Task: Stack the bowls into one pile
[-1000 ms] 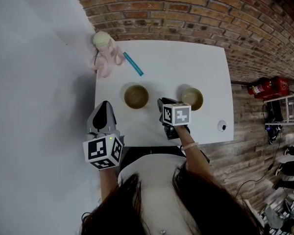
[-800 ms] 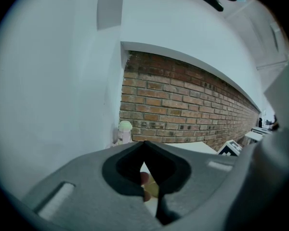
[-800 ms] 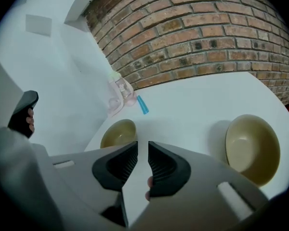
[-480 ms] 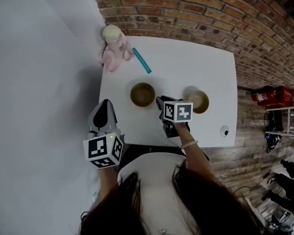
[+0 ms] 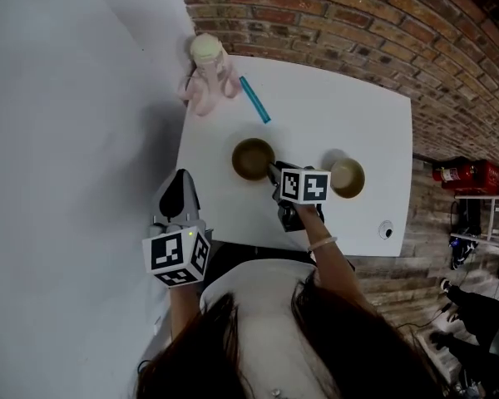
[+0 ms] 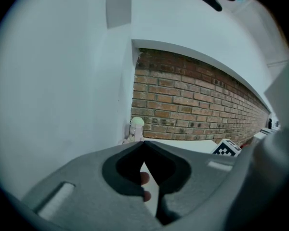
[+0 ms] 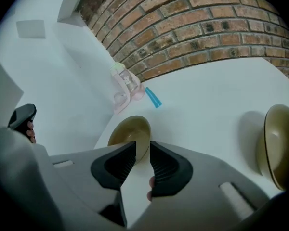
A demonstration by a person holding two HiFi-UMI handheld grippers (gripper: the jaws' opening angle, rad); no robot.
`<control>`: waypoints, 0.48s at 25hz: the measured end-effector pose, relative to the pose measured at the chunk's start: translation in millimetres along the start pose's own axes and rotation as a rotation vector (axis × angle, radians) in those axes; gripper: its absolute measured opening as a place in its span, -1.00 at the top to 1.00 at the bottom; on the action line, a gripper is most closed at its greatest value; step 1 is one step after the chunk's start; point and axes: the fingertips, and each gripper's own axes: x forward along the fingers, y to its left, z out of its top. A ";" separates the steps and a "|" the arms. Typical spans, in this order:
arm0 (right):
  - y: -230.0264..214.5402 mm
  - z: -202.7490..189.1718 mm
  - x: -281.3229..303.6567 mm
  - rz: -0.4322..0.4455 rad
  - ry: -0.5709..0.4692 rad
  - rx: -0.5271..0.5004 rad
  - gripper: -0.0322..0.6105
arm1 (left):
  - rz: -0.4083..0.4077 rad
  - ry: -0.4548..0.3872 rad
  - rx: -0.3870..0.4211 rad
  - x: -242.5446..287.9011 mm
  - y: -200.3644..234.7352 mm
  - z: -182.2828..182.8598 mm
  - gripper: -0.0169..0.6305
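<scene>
Bowls, two of them and both olive-brown, sit well apart and unstacked on the white table [image 5: 333, 106], each upright with its mouth up. In the head view the left bowl [image 5: 253, 158] stands near the table's middle and the right bowl [image 5: 348, 178] lies toward the right side. The right gripper [image 7: 142, 144] reaches over the near part of the table, between the two bowls and close against the left bowl. Its jaws stand apart and have just been opening. In the right gripper view the near rim of the left bowl shows in the gap at their tips, and the ribbed pads do not press on it. The right bowl shows at that view's right edge, clear of the jaws. The left gripper [image 6: 143, 142] is held off the table's left near corner, over the pale floor and apart from both bowls. Its jaws are together, tips meeting, with nothing clamped between them. At the far left corner a pink plush toy [image 5: 208, 80] with a pale green head leans by the white wall [image 5: 66, 140], and a blue stick [image 5: 254, 100] lies just beside it on the tabletop. A brick wall [image 5: 358, 15] runs behind the table's far edge.
</scene>
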 end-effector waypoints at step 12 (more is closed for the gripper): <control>2.1 -4.8 20.1 -0.008 0.049 0.014 0.58 | 0.062 0.020 -0.015 -8.1 20.8 -6.3 0.95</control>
